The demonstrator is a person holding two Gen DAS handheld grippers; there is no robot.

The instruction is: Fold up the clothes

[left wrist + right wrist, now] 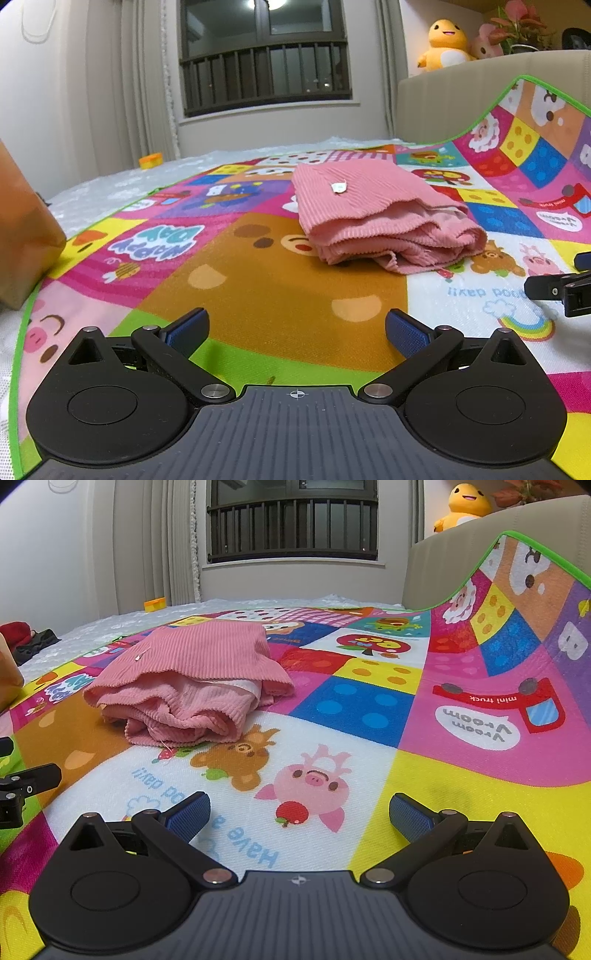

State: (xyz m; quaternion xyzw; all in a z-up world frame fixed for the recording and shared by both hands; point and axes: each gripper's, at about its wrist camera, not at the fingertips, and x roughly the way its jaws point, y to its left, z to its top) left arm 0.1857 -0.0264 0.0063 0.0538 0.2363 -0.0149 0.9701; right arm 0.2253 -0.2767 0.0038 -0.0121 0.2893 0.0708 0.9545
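Lying folded on the cartoon play mat [280, 295], the pink corduroy garment [373, 214] sits ahead of both claws, touched by neither. The left claw [295, 328] hovers low over the mat with fingers spread wide and empty; the right claw [299, 812] likewise gapes apart, holding nothing.

brown box [26, 236] cut by left edge | garment tag [339, 187] unreadable

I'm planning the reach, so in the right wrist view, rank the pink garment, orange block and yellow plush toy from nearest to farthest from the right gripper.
From the right gripper:
1. Pink garment, ahead-left on the mat.
2. Orange block, far left on the bed.
3. Yellow plush toy, upper right behind the headboard.
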